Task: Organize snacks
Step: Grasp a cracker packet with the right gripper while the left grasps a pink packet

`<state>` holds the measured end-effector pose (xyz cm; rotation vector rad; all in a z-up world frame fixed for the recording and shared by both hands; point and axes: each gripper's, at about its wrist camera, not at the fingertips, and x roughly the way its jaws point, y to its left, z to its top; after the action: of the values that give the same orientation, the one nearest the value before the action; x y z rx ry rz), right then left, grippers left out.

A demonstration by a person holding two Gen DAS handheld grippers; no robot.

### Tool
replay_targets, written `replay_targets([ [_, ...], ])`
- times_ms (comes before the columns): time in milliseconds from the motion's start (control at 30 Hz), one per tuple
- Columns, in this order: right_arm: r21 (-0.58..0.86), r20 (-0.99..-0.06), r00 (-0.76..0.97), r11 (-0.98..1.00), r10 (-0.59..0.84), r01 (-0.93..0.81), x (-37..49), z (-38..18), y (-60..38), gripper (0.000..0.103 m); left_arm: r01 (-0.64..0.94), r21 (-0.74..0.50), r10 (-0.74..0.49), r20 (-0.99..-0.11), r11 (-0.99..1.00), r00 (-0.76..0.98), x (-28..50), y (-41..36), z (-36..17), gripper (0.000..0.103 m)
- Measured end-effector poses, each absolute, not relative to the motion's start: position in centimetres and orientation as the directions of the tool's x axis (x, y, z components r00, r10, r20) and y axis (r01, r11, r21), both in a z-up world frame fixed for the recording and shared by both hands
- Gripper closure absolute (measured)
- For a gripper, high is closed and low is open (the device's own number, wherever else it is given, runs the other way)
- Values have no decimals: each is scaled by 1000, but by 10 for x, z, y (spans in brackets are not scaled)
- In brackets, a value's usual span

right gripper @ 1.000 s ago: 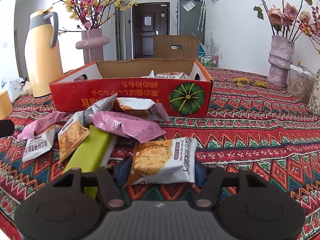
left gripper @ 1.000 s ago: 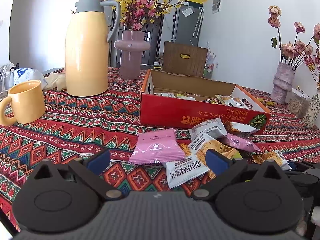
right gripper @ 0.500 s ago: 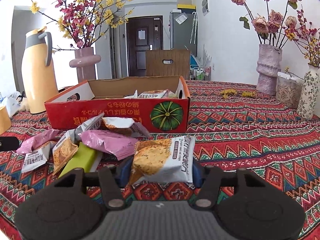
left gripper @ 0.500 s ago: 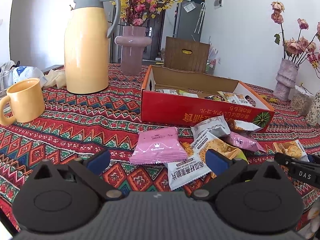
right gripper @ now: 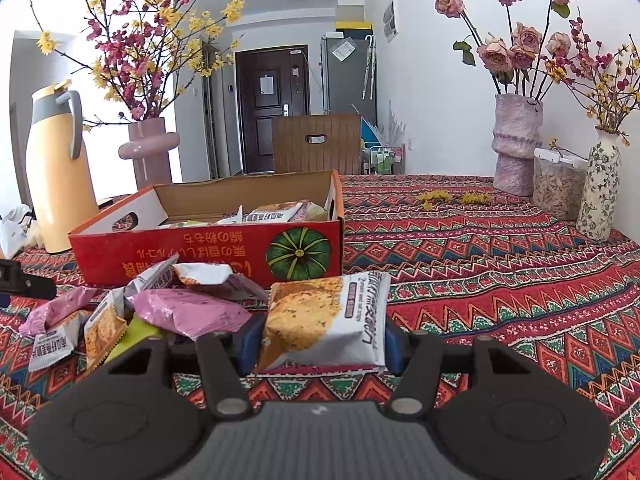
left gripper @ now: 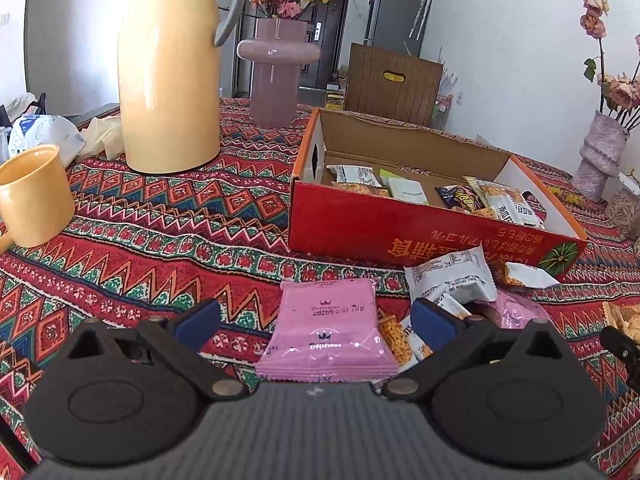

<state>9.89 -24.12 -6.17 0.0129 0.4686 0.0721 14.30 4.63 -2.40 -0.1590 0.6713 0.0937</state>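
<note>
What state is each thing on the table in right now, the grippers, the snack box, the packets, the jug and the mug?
Right gripper: shut on the cracker packet, lifted off the cloth.
Left gripper: open, around the pink packet without pressing it.
Red snack box: open-topped, partly filled with packets.
Loose packet pile: heaped in front of the box.
Yellow thermos jug: upright, lid on.
Yellow mug: upright.
</note>
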Motion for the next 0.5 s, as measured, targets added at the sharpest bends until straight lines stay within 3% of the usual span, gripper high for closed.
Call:
replay_targets([
  [333,35,-463,883,997,74,-65,104,-66,-242,46,-154,-160,-1,-698,975,717,171,53,-39,7],
  [400,35,-463,883,997,73,-65,104,-66,-242,45,-153,-170,-13,-708,973,706,173,53,-42,13],
  [467,35,-463,883,997,74,-65,104,-66,-242,46,-146,-188,-34,-717,971,697,175,55,-45,31],
  [500,35,-464,883,997,74,-65,104,-66,-242,45,-138,-200,-49,-719,970,693,176,55,-46,35],
])
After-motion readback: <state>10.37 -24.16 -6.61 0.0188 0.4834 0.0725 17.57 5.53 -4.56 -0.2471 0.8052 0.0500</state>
